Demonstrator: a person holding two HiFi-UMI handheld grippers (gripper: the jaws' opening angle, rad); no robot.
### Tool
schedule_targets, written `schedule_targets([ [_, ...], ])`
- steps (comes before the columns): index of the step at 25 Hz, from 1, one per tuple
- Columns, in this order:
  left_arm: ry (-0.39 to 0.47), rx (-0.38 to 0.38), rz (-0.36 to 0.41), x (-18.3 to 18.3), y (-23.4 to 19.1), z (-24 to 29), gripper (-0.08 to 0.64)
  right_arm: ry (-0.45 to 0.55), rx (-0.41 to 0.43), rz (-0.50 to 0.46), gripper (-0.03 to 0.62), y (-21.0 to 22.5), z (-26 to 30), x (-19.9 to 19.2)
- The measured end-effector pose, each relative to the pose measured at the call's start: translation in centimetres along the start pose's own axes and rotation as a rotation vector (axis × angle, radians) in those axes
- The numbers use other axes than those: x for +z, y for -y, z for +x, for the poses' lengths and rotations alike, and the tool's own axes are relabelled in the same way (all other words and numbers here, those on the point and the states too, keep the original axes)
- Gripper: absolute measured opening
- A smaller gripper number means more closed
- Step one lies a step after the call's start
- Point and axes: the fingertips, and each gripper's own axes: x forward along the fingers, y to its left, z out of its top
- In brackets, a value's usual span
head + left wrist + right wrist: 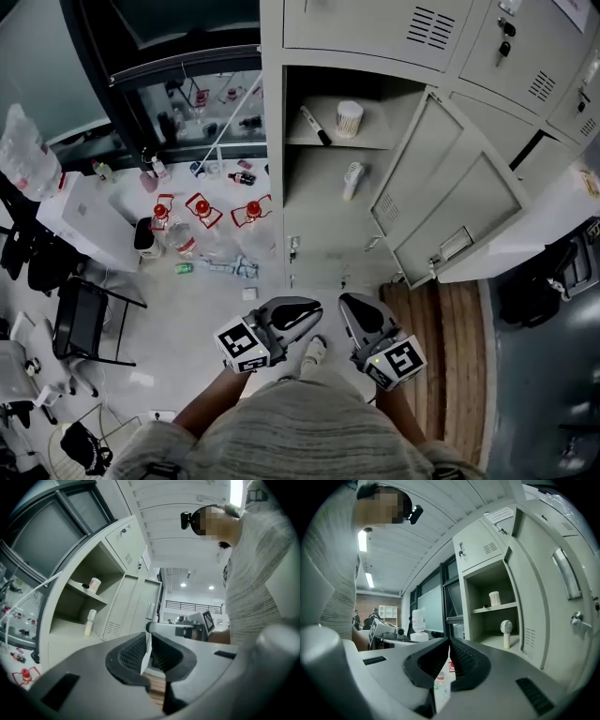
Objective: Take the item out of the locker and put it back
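The grey locker (328, 202) stands open, its door (441, 192) swung out to the right. On its upper shelf are a white ribbed cup (349, 118) and a black marker (315, 125). In the lower compartment a small white hand fan (352, 180) stands upright. My left gripper (312, 315) and right gripper (349, 306) hover close to my body, well short of the locker, tips turned towards each other. Both are shut with nothing between the pads. The left gripper view shows its jaws (149, 641) closed, with the cup (94, 584) and fan (89, 622) far off. The right gripper view shows its jaws (449, 645) closed, and the fan (506, 632) beyond.
Red-capped bottles (202, 211) and small clutter lie on the floor left of the locker. A white box (80, 220), a black bin (145, 236) and a black chair (84, 323) stand further left. A wooden floor strip (441, 347) runs under the open door. Closed lockers (525, 56) continue to the right.
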Motion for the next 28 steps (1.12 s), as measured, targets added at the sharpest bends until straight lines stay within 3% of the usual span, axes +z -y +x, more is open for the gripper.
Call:
schedule_targets([
  [11,-0.009,0.060,0.077,3.2,-9.6,8.9,0.038,0.054,-0.023,-0.030,0.026,10.0,5.3,4.2],
  [18,-0.012,0.134,0.111,3.8,-13.8,11.7,0.054,0.059,-0.040,-0.052,0.026,13.0,6.7,4.4],
  [28,-0.115,0.258,0.181,2.7,-19.4,13.5,0.143,0.045,-0.112,-0.040,0.026,15.0,7.9,4.1],
])
